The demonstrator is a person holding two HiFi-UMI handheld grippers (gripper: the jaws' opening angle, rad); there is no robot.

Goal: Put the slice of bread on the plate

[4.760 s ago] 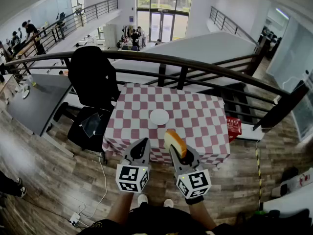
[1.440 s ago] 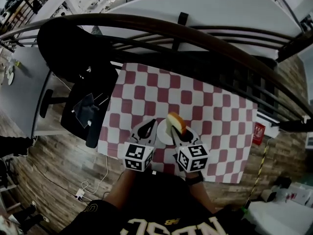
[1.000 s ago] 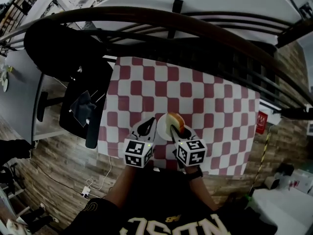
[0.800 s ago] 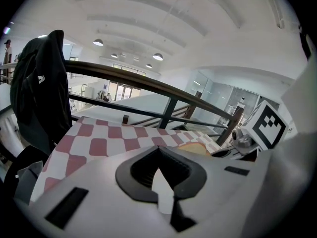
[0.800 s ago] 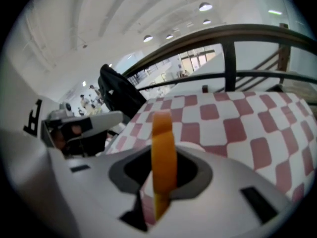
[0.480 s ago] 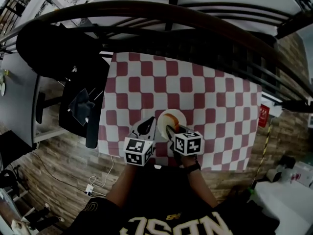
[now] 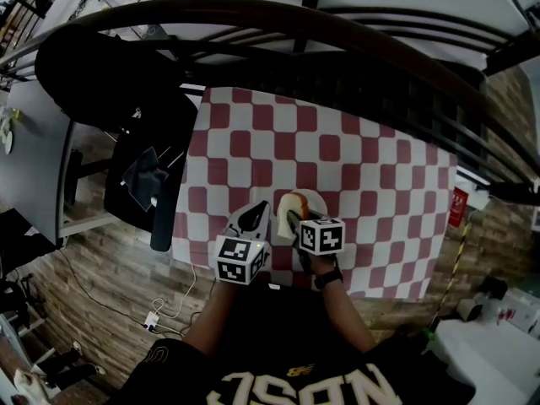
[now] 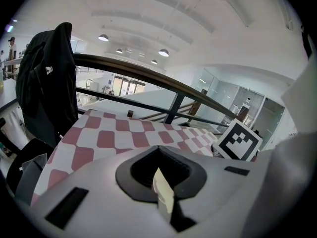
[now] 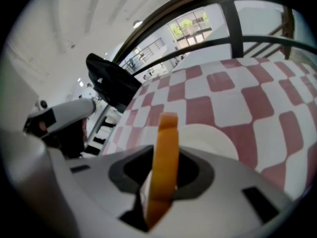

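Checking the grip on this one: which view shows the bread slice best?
The right gripper view. The bread slice stands edge-on and upright, clamped in the right gripper, with the plate beyond. The head view shows it small, over the plate. The left gripper view misses it.

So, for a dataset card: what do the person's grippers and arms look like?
Both the left hand-held gripper and right hand-held gripper have pale grey shells with a black recess around the jaws. Each carries a cube of black-and-white square markers. The person wears a black top with pale lettering and a dark wristband on the right wrist.
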